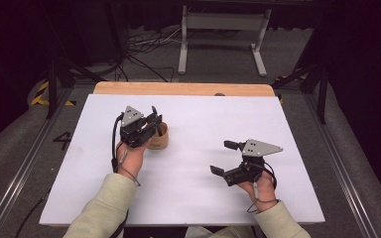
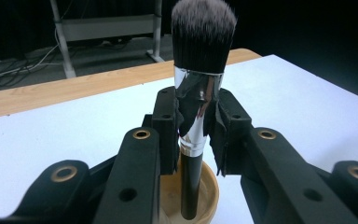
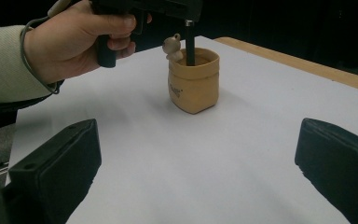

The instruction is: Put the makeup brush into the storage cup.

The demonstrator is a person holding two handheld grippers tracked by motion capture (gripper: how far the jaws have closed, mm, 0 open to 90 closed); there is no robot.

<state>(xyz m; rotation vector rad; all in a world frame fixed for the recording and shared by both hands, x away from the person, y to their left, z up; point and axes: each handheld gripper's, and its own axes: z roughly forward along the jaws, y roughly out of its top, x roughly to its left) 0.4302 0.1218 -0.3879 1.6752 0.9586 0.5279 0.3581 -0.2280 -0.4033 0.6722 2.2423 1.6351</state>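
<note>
Makeup brush (image 2: 200,70) light, stiff, slick ferrule; left gripper (image 2: 196,122) clamps ferrule, handle in tan cup (image 3: 193,86). Right gripper (image 1: 230,158) open, empty.

White sheet over a wooden table, dark floor behind

The flat white sheet (image 1: 188,168) covers the light wooden tabletop (image 1: 183,89); beyond it stands a grey metal frame (image 1: 222,22) beside loose black cables (image 1: 144,47).

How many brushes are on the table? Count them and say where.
1. The makeup brush stands upright, handle down inside the tan cup, clamped by the left gripper.
</note>
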